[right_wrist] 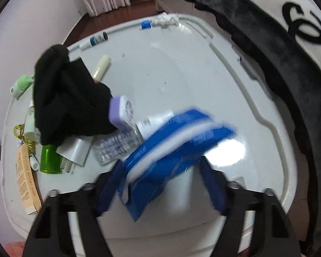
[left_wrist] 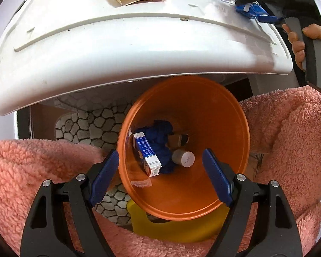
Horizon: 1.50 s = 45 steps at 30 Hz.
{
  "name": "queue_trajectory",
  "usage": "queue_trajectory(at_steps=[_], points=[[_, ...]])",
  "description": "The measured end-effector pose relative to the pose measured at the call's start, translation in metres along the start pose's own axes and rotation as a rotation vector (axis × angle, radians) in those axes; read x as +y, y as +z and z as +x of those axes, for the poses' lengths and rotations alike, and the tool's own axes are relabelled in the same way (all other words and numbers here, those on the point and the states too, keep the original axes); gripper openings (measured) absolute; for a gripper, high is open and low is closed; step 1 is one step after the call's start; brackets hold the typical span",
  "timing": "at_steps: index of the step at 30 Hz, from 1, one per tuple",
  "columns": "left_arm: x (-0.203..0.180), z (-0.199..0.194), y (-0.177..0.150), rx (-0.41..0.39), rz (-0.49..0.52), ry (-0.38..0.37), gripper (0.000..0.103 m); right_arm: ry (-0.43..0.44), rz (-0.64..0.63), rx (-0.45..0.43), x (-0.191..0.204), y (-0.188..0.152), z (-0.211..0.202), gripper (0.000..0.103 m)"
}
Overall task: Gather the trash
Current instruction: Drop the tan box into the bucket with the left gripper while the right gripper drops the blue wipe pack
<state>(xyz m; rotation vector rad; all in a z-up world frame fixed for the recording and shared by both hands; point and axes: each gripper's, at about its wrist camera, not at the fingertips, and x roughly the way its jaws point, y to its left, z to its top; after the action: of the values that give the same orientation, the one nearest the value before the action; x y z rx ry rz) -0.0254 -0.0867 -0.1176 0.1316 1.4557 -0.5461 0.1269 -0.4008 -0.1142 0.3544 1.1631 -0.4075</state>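
Several bits of trash already lie in the orange bin [left_wrist: 214,115]: a blue-and-white carton [left_wrist: 147,154], a crumpled blue cloth [left_wrist: 160,137] and a small white cylinder [left_wrist: 183,158]. The left tongs [left_wrist: 160,176] hang open and empty above it. The right tongs [right_wrist: 160,184] grip a blue-and-white packet [right_wrist: 171,147] over the cluttered white bench [right_wrist: 182,75].

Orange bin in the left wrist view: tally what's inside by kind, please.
Box: 1
Blue crumpled cloth: 1
White cylinder: 1
Brown and black piece: 1
Total: 4 clearly visible in the orange bin.
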Motion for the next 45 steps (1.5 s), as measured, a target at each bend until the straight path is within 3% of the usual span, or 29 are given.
queue_trajectory(at_steps=[1,6,9,12,14,16,20,24,27,32,33,34,35,37,38,40,45], points=[[0.0,0.0,0.0,-0.002,0.0,-0.003,0.078,-0.001,-0.007,-0.014,-0.001,-0.001,-0.001,0.037],[0.002,-0.005,-0.001,-0.025,-0.005,-0.021,0.078,0.061,-0.012,-0.018,-0.014,-0.009,-0.017,0.034],[0.006,-0.017,0.001,-0.069,-0.021,-0.063,0.078,0.085,-0.071,-0.083,-0.017,-0.024,-0.049,0.034],[0.011,-0.033,0.008,-0.125,-0.049,-0.121,0.078,0.161,-0.099,-0.127,-0.024,-0.047,-0.08,0.034],[0.013,-0.044,0.019,-0.161,-0.067,-0.114,0.078,0.193,-0.122,-0.151,-0.024,-0.06,-0.094,0.034],[0.013,-0.053,0.042,-0.19,-0.081,-0.049,0.078,0.239,-0.142,-0.17,-0.024,-0.073,-0.103,0.034],[0.012,-0.053,0.101,-0.217,-0.13,-0.009,0.078,0.292,-0.157,-0.2,-0.018,-0.084,-0.103,0.035],[0.028,-0.042,0.168,-0.218,-0.258,0.002,0.078,0.328,-0.168,-0.195,-0.011,-0.089,-0.093,0.035],[0.032,-0.035,0.195,-0.208,-0.299,0.009,0.078,0.324,-0.21,-0.229,-0.008,-0.094,-0.099,0.035],[0.03,-0.017,0.216,-0.184,-0.314,0.119,0.082,0.356,-0.221,-0.22,-0.005,-0.095,-0.097,0.035],[0.032,-0.014,0.216,-0.176,-0.314,0.128,0.081,0.357,-0.221,-0.219,-0.004,-0.095,-0.097,0.035],[0.033,-0.01,0.215,-0.163,-0.314,0.136,0.069,0.359,-0.221,-0.22,-0.003,-0.096,-0.097,0.035],[0.032,-0.008,0.213,-0.162,-0.31,0.162,0.064,0.359,-0.223,-0.22,-0.003,-0.096,-0.097,0.035],[0.029,-0.009,0.21,-0.175,-0.275,0.212,0.029,0.35,-0.23,-0.228,-0.002,-0.097,-0.098,0.035],[0.03,-0.011,0.208,-0.175,-0.268,0.225,0.024,0.348,-0.232,-0.23,-0.002,-0.097,-0.098,0.035],[0.037,-0.015,0.203,-0.172,-0.3,0.165,0.016,0.345,-0.233,-0.235,-0.002,-0.097,-0.098,0.035],[0.043,-0.034,0.18,-0.204,-0.277,0.135,0.016,0.34,-0.235,-0.247,-0.002,-0.1,-0.101,0.035]])
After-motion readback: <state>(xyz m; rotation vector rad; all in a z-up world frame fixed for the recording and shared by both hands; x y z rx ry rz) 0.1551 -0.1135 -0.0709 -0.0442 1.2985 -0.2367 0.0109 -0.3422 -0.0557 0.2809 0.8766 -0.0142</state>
